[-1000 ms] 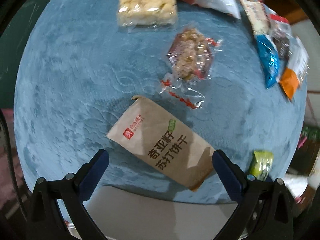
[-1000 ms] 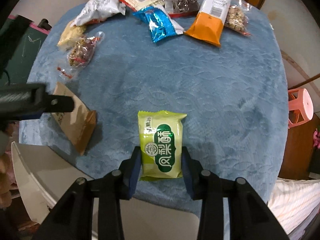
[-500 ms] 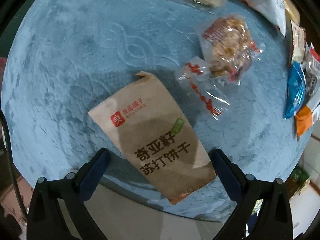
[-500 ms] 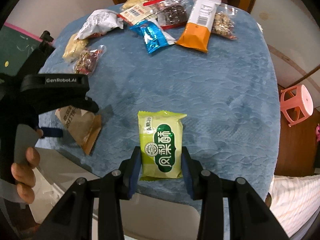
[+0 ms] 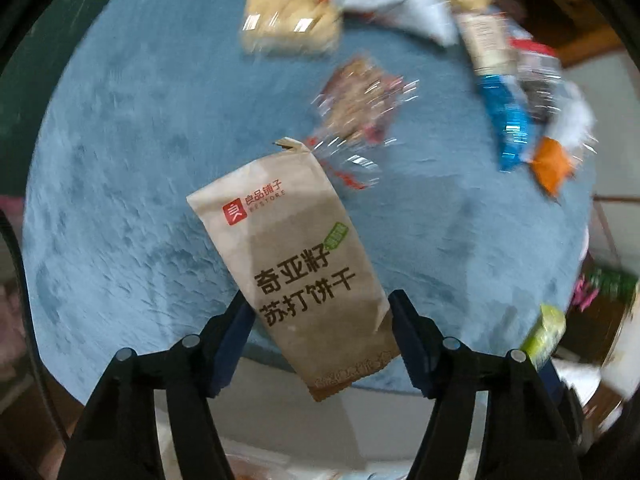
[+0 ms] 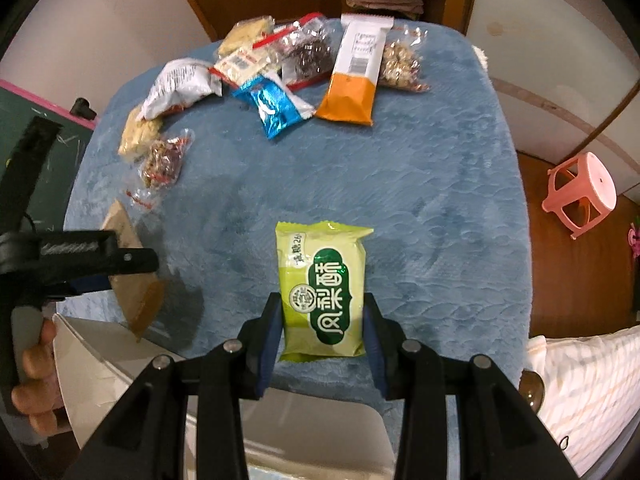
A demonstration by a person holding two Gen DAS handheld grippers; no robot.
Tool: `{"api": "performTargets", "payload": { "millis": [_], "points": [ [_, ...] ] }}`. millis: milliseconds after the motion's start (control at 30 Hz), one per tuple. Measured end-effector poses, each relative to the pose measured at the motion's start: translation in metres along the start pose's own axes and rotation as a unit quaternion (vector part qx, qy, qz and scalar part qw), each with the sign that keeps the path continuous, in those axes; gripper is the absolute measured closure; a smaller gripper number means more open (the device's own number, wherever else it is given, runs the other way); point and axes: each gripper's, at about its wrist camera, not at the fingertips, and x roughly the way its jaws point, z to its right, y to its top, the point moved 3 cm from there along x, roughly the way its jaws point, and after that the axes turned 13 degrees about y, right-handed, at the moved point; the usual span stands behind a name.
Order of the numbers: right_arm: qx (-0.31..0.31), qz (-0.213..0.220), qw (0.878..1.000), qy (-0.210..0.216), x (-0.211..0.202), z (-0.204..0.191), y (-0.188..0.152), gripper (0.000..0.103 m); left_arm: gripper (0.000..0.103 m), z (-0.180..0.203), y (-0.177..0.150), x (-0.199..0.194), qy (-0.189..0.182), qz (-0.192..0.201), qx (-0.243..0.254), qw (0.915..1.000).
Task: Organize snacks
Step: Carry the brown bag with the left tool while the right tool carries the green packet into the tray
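Observation:
My left gripper (image 5: 322,312) is shut on a brown paper cracker packet (image 5: 296,248) and holds it lifted over the near edge of the blue table (image 5: 120,160). The same packet (image 6: 136,292) shows in the right wrist view under the left gripper (image 6: 92,260). My right gripper (image 6: 322,320) is shut on a green pineapple-cake packet (image 6: 322,288), held over the table's near side. The green packet also shows at the right edge of the left wrist view (image 5: 544,334).
Several loose snacks lie at the table's far side: a blue packet (image 6: 274,106), an orange-white bar (image 6: 354,76), a white bag (image 6: 178,84), a clear nut bag (image 6: 162,158) and a pale biscuit pack (image 5: 290,26). A pink stool (image 6: 580,192) stands on the floor right.
My left gripper has closed from wide open onto the brown packet and lifted it off the table. My right gripper keeps hold of the green packet and has risen a little.

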Motion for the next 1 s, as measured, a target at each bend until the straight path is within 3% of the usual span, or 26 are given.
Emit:
{"api": "performTargets", "payload": {
  "millis": [167,333,433,667,1000],
  "points": [
    [0.002,0.035,0.999,0.003,-0.022,-0.015,0.000,0.064,0.037,0.002,-0.020,-0.061,-0.017,0.097,0.045,0.9942],
    [-0.003,0.094,0.995,0.018,-0.059,-0.045,-0.005,0.064,0.037,-0.006,-0.049,-0.129,-0.033,0.185,0.087,0.9782],
    [-0.013,0.120,0.992,0.030,-0.085,-0.060,-0.013,0.064,0.037,-0.038,-0.059,-0.163,-0.035,0.224,0.108,0.9680],
    [-0.047,0.140,0.987,0.063,-0.134,-0.099,-0.060,0.064,0.036,-0.085,-0.120,-0.184,-0.024,0.260,0.123,0.9575],
    [-0.064,0.092,0.992,0.066,-0.123,-0.126,-0.127,0.064,0.036,-0.105,-0.193,-0.162,0.019,0.268,0.151,0.9512]
  ]
}}
